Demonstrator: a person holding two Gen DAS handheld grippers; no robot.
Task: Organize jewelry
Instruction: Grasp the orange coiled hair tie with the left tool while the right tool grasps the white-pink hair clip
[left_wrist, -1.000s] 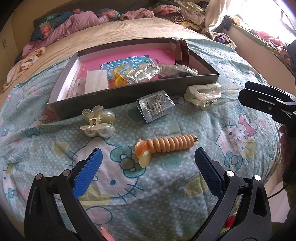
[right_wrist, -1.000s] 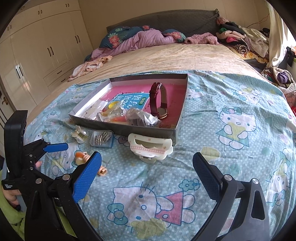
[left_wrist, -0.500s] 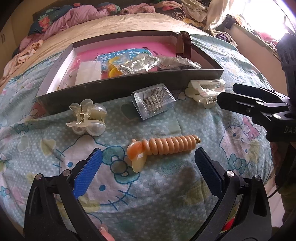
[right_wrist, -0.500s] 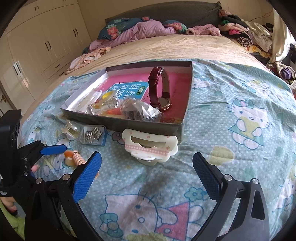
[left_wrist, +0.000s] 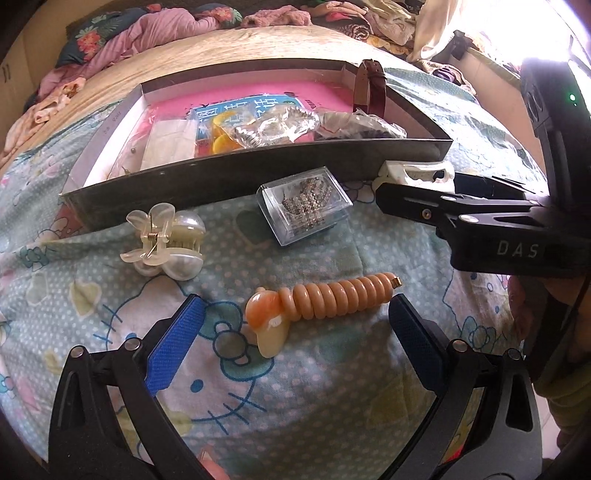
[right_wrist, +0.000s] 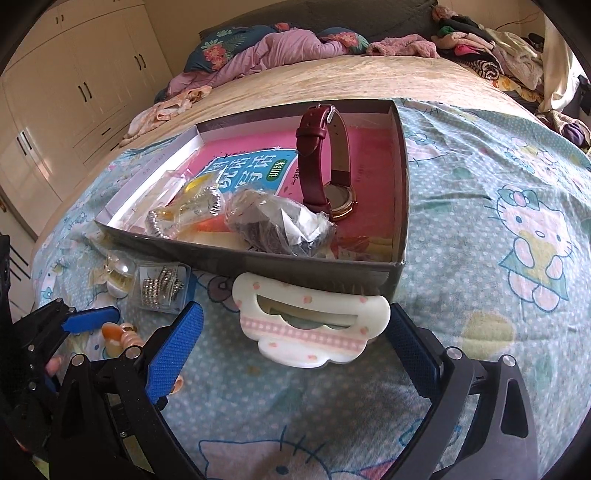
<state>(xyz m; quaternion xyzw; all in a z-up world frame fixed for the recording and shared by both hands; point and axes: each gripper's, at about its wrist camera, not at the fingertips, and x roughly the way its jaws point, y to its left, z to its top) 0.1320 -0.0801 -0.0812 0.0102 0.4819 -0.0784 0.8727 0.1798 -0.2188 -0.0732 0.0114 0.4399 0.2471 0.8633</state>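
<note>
Tool state, right hand: the right tool (right_wrist: 295, 343) stands with its jaws wide and has just been closing slightly; the white hair clip (right_wrist: 314, 328) lies between the blue pads, and neither pad presses on it. The clip rests on the bedspread (right_wrist: 498, 332), directly ahead of this tool, with its far edge against the near wall of the box (right_wrist: 317, 267).

Left hand: the left tool (left_wrist: 295, 332) is likewise spread wide and grips nothing. The orange beaded bracelet (left_wrist: 332, 299) lies on the bedspread between its pads, apart from both, with its pale end pointing back toward the tool.

Beyond the bracelet, ahead and to the left of the left tool, sits a pearl claw clip (left_wrist: 166, 243). Ahead and slightly right sits a clear plastic case (left_wrist: 303, 205) holding small sparkly pieces; it lies just before the box wall.

Farther ahead of both tools, the open box holds a pink booklet (right_wrist: 255, 170), several crumpled plastic bags (right_wrist: 277, 225) with small items inside, and a dark red watch (right_wrist: 325, 162) standing on edge near the right wall.

From the left tool's camera, the right tool reaches in from the right side, its tip over the white hair clip.

Past the box, the bed carries piled clothes (right_wrist: 273, 48) at the headboard.
</note>
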